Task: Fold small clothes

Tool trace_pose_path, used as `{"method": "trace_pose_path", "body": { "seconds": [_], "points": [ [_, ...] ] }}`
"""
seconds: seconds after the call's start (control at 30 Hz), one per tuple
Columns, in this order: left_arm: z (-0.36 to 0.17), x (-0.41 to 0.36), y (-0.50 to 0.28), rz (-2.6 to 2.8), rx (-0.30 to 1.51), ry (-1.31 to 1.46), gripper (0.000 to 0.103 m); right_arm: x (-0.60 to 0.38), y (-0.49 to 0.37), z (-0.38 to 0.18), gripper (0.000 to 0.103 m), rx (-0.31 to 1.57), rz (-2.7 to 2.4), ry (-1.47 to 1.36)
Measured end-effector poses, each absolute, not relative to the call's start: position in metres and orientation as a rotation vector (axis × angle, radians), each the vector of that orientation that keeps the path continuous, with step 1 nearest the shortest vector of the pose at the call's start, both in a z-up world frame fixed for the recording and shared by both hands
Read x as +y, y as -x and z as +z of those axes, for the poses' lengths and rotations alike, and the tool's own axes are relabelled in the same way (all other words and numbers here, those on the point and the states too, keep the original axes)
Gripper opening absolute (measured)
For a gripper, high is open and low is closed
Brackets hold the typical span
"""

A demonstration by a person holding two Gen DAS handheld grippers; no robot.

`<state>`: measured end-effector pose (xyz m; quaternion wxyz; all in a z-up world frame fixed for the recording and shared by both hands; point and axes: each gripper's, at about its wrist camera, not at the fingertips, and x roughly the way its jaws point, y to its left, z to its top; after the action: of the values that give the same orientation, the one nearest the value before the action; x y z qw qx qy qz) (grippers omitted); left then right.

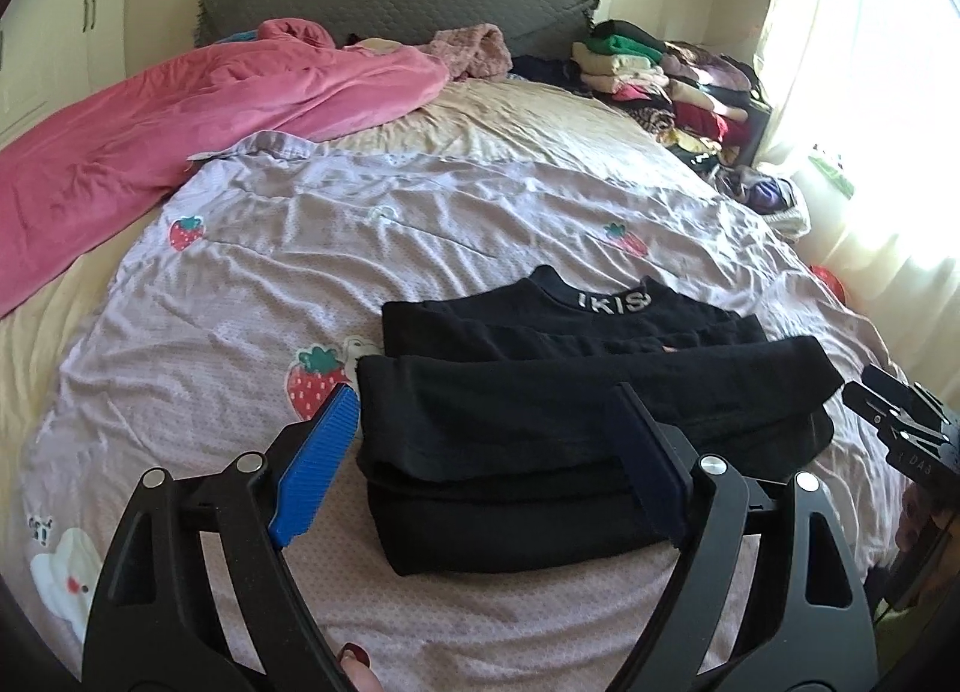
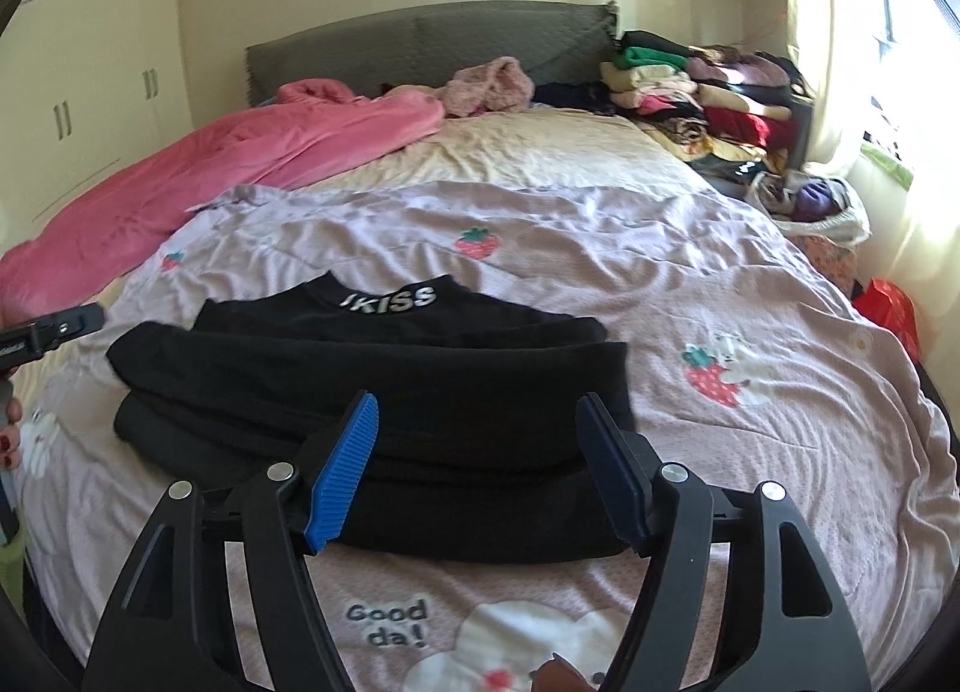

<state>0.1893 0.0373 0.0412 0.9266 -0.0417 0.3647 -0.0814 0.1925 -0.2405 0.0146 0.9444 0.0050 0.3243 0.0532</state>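
A black top (image 1: 540, 392) with white "KISS" lettering on its collar lies folded into a flat bundle on the pink strawberry-print sheet (image 1: 240, 284). In the left wrist view my left gripper (image 1: 485, 397) is open over the bundle's near left part, blue pads wide apart and pressing on nothing. My right gripper (image 1: 900, 422) shows at the right edge. In the right wrist view the top (image 2: 360, 374) lies left of centre. My right gripper (image 2: 479, 403) stands open above its near right part, holding nothing. My left gripper (image 2: 54, 326) pokes in from the left.
A crumpled pink blanket (image 1: 180, 122) covers the bed's far left. Stacks of folded clothes (image 1: 660, 80) sit at the far right by the grey headboard (image 1: 390, 2). A bright window (image 2: 888, 62) is on the right, a red item (image 2: 888, 302) by the bed's right edge, and cupboards (image 2: 90, 92) on the left.
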Motion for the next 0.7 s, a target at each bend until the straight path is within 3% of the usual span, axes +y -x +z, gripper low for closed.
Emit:
{"method": "trace_pose_path", "body": {
  "seconds": [0.23, 0.27, 0.3, 0.5, 0.57, 0.7],
  "points": [
    [0.023, 0.018, -0.185, -0.220, 0.805, 0.056, 0.077, -0.221, -0.187, 0.004, 0.067, 0.698, 0.179, 0.023],
    [0.020, 0.014, -0.184, -0.237, 0.818, 0.051, 0.075, -0.218, -0.186, 0.002, 0.067, 0.704, 0.187, 0.028],
    [0.014, 0.007, -0.183, -0.261, 0.837, 0.040, 0.066, -0.214, -0.186, -0.001, 0.067, 0.717, 0.199, 0.039],
    [-0.018, -0.025, -0.179, -0.335, 0.932, -0.052, 0.037, -0.198, -0.185, -0.021, 0.038, 0.782, 0.264, 0.091],
    [-0.028, -0.031, -0.179, -0.338, 0.954, -0.074, 0.036, -0.191, -0.186, -0.029, 0.032, 0.804, 0.286, 0.106],
    [-0.039, -0.033, -0.181, -0.286, 0.951, -0.122, 0.036, -0.183, -0.197, -0.045, 0.031, 0.850, 0.291, 0.126]
  ]
}}
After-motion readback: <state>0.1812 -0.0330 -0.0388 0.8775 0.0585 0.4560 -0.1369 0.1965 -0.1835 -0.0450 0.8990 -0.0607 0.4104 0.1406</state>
